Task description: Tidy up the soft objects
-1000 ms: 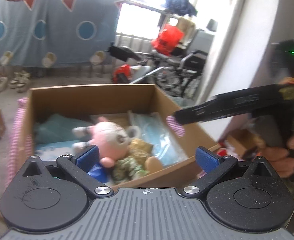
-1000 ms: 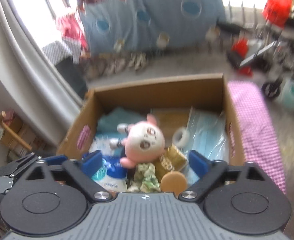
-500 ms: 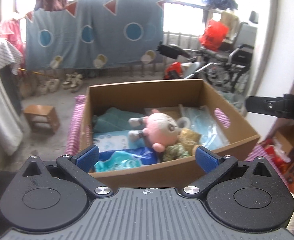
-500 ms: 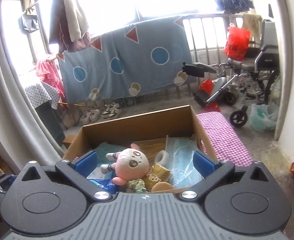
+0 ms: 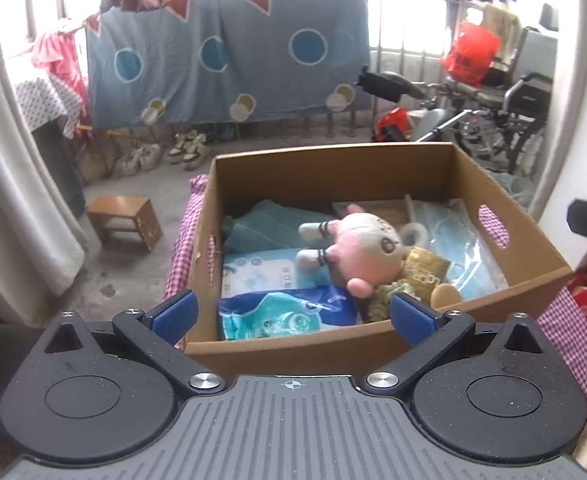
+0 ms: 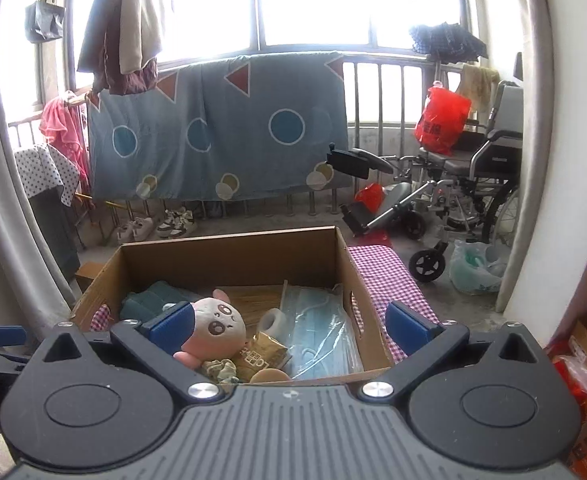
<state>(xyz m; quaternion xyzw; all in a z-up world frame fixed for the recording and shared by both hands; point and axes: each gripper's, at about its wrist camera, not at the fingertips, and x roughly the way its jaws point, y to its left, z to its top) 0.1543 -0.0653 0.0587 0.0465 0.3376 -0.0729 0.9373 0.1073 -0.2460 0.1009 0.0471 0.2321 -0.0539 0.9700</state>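
Observation:
An open cardboard box [image 5: 505, 280] [image 6: 367, 312] sits on a red checked cloth [image 6: 389, 276]. Inside lie a pink plush toy [image 5: 363, 250] [image 6: 217, 326], a folded teal cloth [image 5: 269, 226], a blue wipes pack [image 5: 289, 312], face masks in plastic [image 5: 457, 240] [image 6: 321, 332], a tape roll [image 6: 271, 318], a gold packet [image 5: 423, 266] and a green scrunchie [image 6: 217, 370]. My left gripper [image 5: 291, 314] is open and empty above the box's near wall. My right gripper [image 6: 289, 324] is open and empty, held back from the box.
A small wooden stool [image 5: 125, 220] stands on the floor left of the box. A wheelchair [image 6: 453, 196] and bags [image 6: 475, 268] stand at the right. A blue blanket [image 6: 213, 128] hangs on the railing, with shoes [image 6: 157, 224] beneath. Curtains hang left and right.
Both grippers have pulled back and up from the box, so it looks smaller and lower. The right gripper has left the left wrist view almost fully. The box contents have not moved.

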